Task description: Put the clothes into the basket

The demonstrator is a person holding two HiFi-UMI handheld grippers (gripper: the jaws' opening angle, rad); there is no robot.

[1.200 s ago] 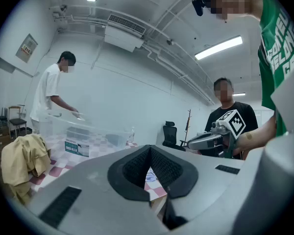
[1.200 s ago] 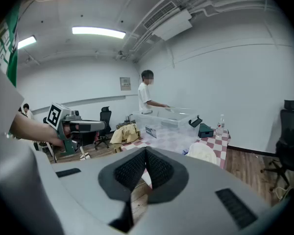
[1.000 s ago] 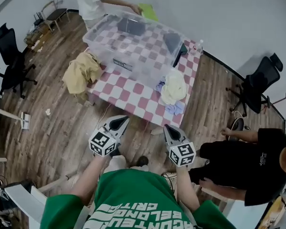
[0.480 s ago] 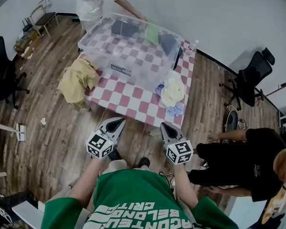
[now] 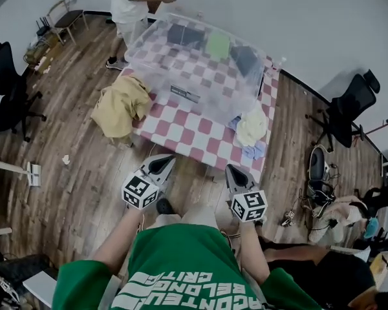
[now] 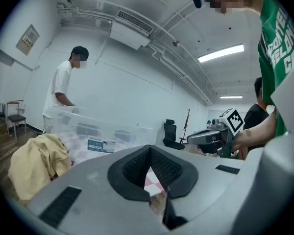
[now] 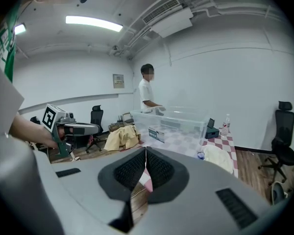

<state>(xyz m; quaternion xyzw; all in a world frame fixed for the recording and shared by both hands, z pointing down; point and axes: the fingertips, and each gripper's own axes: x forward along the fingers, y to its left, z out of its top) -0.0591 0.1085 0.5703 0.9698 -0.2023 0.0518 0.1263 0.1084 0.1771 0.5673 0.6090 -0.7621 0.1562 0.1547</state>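
1. The left gripper has its jaws pressed together with nothing between them. It is held low over the wooden floor, pointing toward the near edge of the checkered table and short of it.
2. The right gripper is likewise closed tight and empty. It is held alongside the left one, the two apart.
3. The basket (a clear plastic bin with a label on its near wall) stands on the far part of the table. A few dark items and a green piece lie inside it.
4. Two lots of clothes sit outside the basket. A tan garment drapes over the table's left edge, just beside the basket. A cream garment lies at the near right corner, resting on a blue cloth.
5. A person in a white shirt stands at the table's far end, by the basket.
6. Black office chairs stand well apart — one far left, one far right.
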